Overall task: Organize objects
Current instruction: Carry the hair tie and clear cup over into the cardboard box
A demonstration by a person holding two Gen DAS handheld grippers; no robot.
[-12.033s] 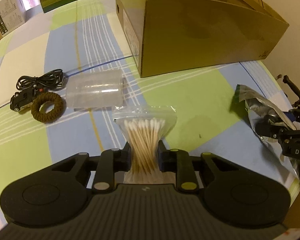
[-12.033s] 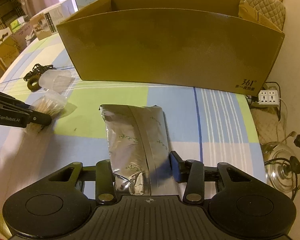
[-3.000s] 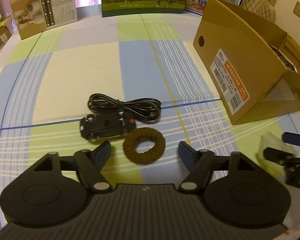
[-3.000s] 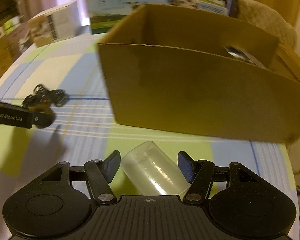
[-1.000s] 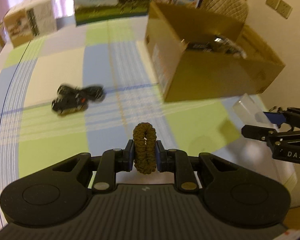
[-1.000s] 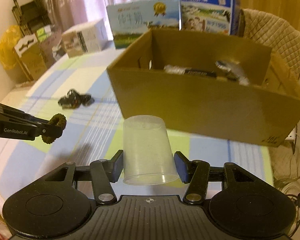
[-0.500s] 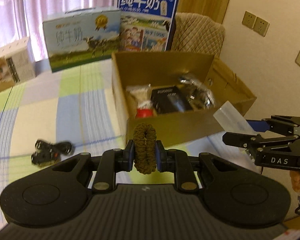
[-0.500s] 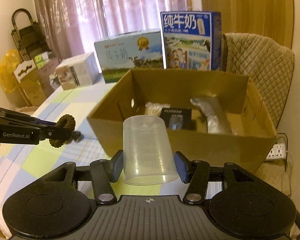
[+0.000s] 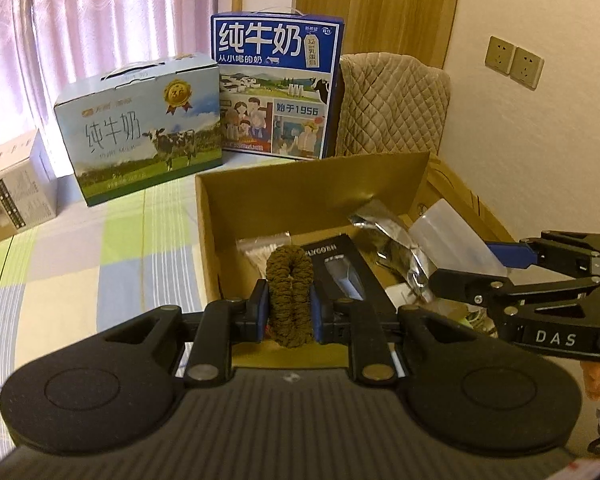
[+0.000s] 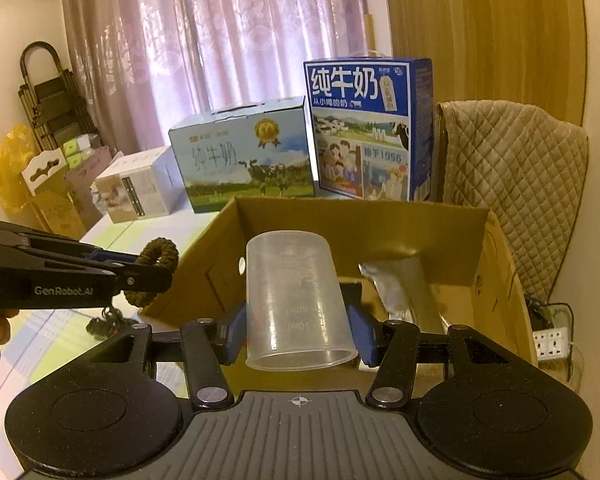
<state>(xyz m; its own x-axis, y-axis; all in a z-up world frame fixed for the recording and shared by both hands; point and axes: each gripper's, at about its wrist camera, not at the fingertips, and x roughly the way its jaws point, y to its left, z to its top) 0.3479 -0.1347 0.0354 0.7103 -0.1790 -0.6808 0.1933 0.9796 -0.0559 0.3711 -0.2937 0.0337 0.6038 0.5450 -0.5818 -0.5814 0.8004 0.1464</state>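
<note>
My left gripper (image 9: pixel 289 307) is shut on a brown braided ring (image 9: pixel 290 295), held upright above the near edge of the open cardboard box (image 9: pixel 308 184). Inside the box lie a bag of cotton swabs (image 9: pixel 260 246), a black packaged item (image 9: pixel 346 276) and a silver foil pouch (image 9: pixel 396 240). My right gripper (image 10: pixel 298 330) is shut on a clear plastic measuring cup (image 10: pixel 296 300), held upside down over the cardboard box (image 10: pixel 476 256). The left gripper (image 10: pixel 140 270) with the brown ring (image 10: pixel 154 260) shows at the left of the right wrist view.
Two milk cartons (image 9: pixel 140 124) (image 9: pixel 276 84) stand behind the box, and a small white box (image 9: pixel 12 184) sits at far left. A black cable and toy car (image 10: pixel 108 322) lie on the checked tablecloth (image 9: pixel 80 248). A quilted chair (image 10: pixel 516 184) stands at right.
Both grippers rose and moved forward over the box, carrying the ring and the cup. The box interior now lies right beneath them.
</note>
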